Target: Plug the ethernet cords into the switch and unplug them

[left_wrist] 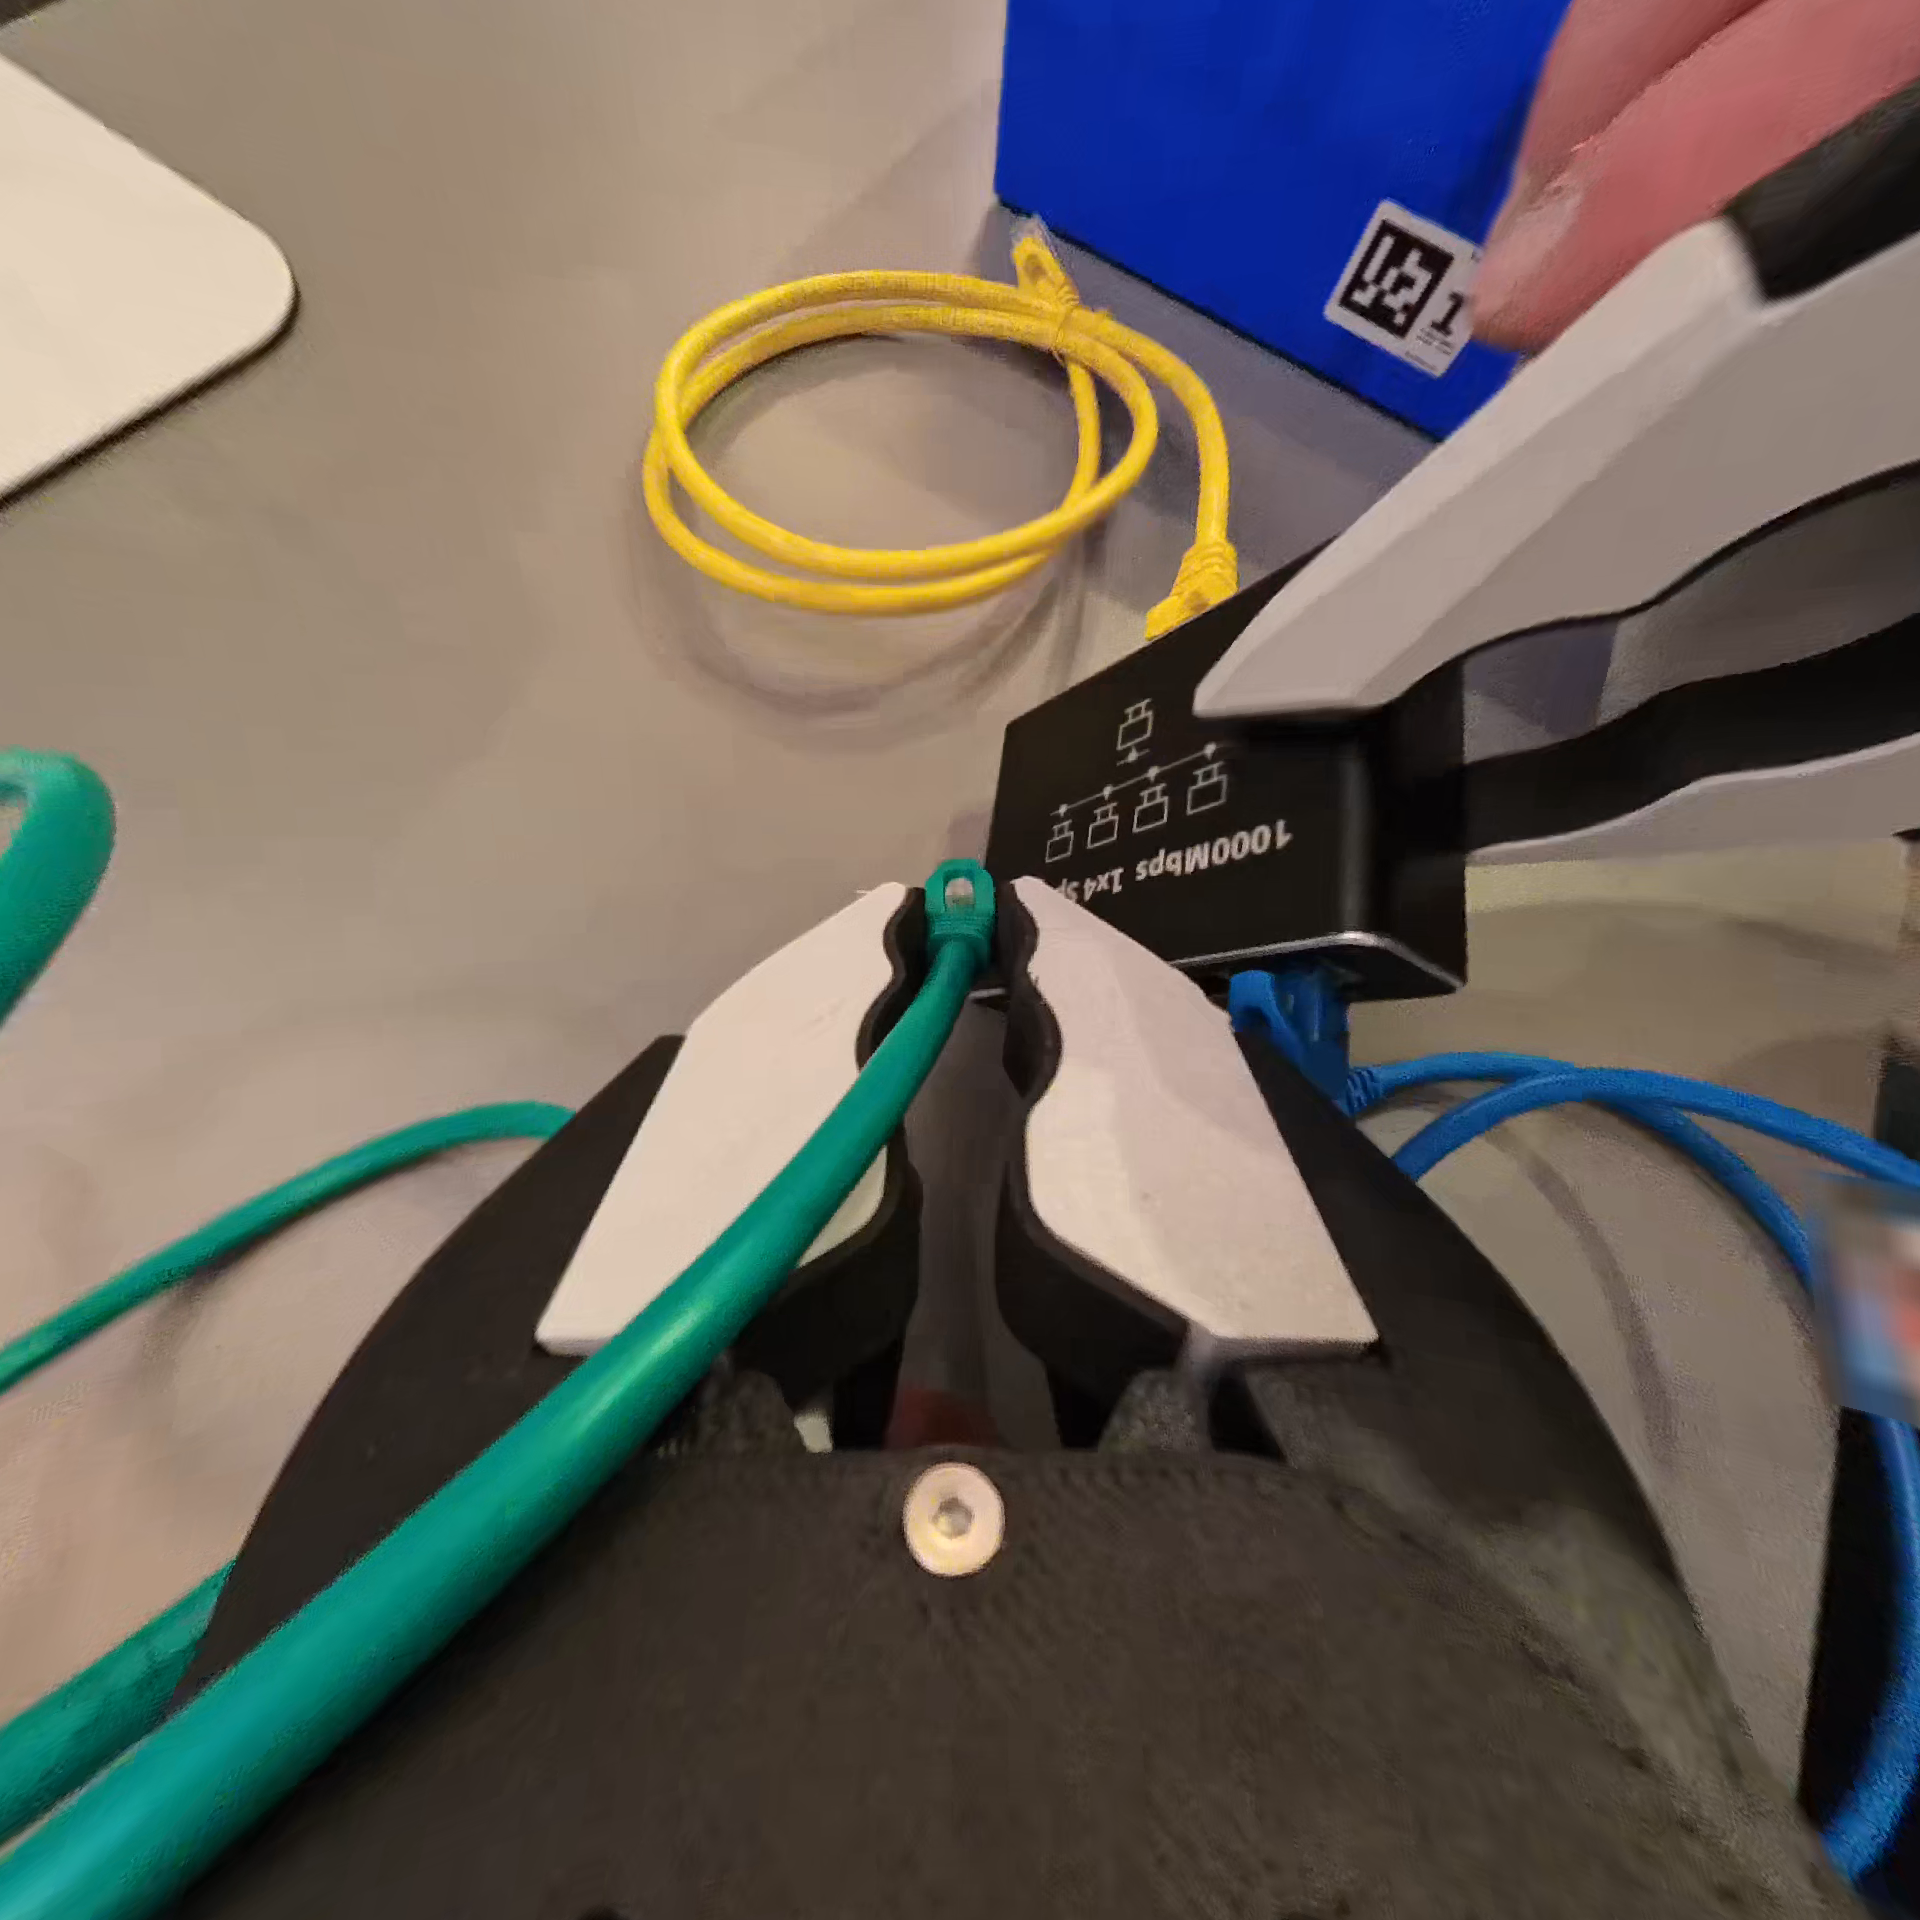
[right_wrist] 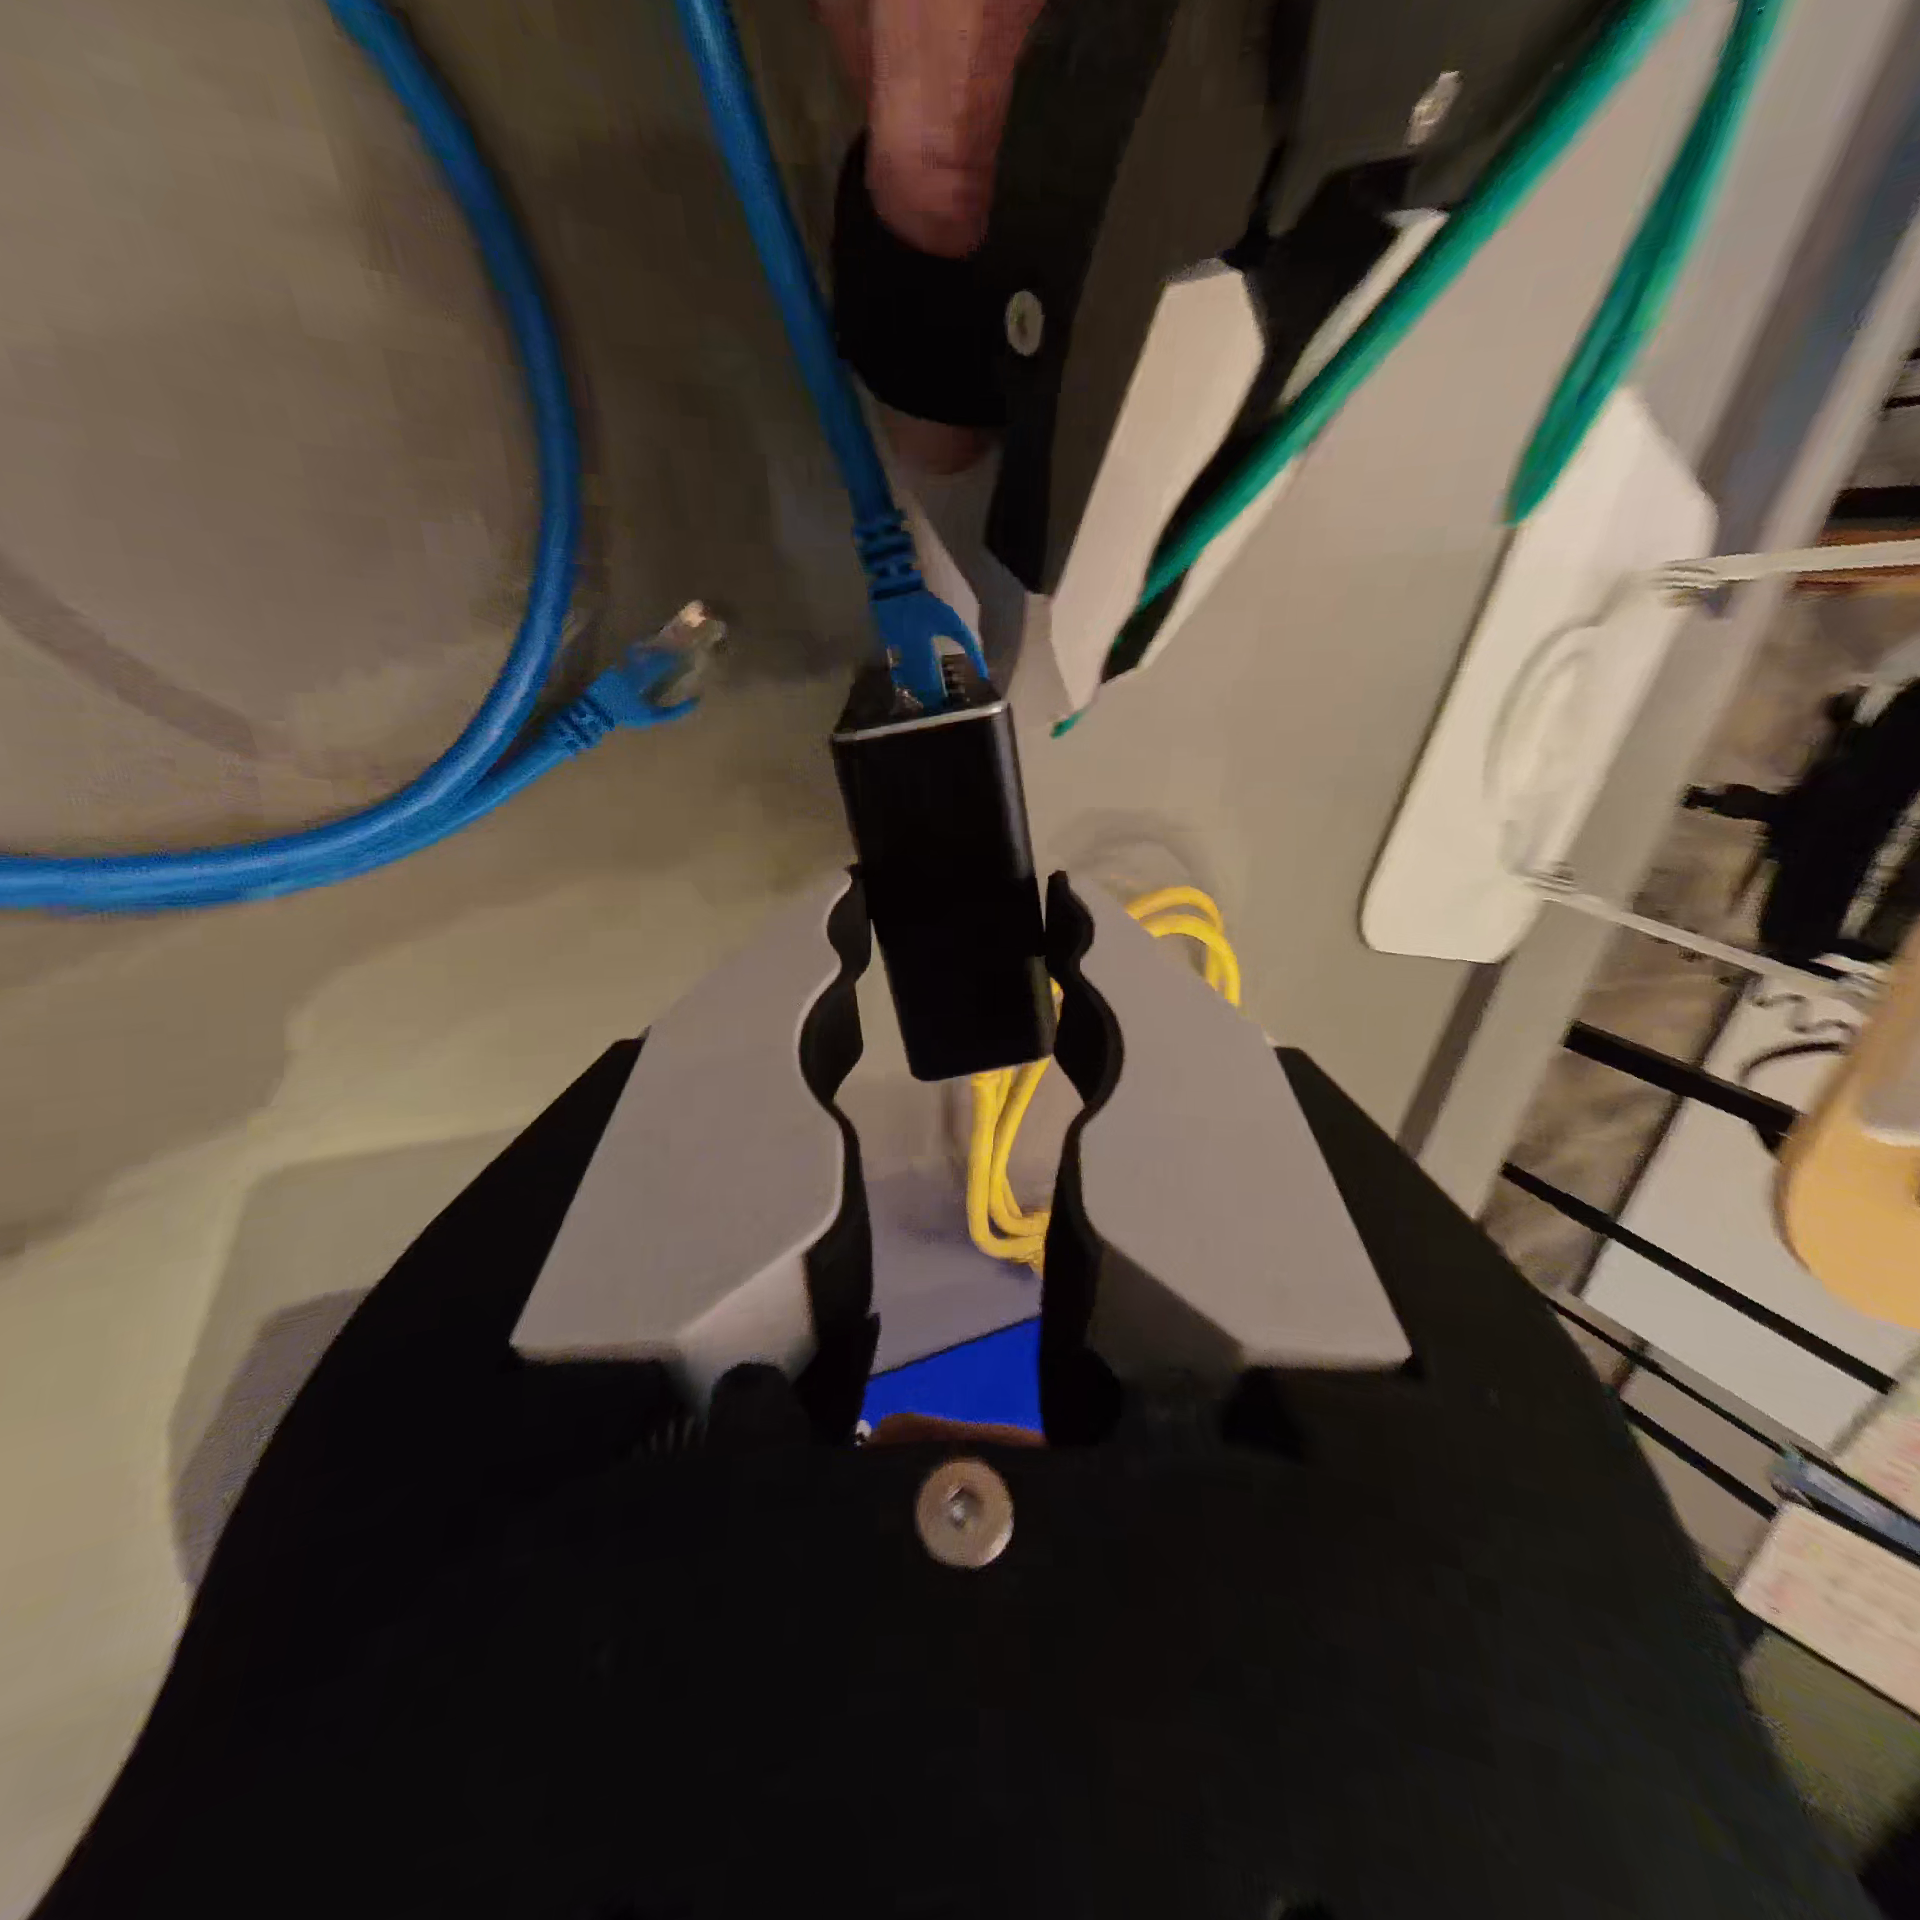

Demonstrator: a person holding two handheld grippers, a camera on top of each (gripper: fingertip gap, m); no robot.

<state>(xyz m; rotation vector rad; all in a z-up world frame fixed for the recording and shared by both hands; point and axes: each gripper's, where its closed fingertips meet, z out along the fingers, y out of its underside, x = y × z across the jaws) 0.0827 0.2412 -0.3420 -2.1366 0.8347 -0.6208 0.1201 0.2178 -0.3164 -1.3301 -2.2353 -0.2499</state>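
Left claw (left_wrist: 958, 902) beside switch (left_wrist: 1226, 831) edge

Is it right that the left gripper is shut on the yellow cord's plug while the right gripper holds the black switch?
Not quite: the left gripper is shut on the green cord, not the yellow one. The left wrist view shows the yellow cord coiled loose on the table. The right gripper does hold the black switch.

My left gripper (left_wrist: 958, 914) pinches the plug of the thick green ethernet cord (left_wrist: 644, 1320) just left of the small black box-shaped switch (left_wrist: 1195, 831), which my right gripper (right_wrist: 951, 935) clamps from the right. The thin blue cord (left_wrist: 1288, 1003) sits in the switch's near face (its free plug lies apart). The coiled yellow cord (left_wrist: 894, 436) lies behind, before a blue box (left_wrist: 1226, 135).
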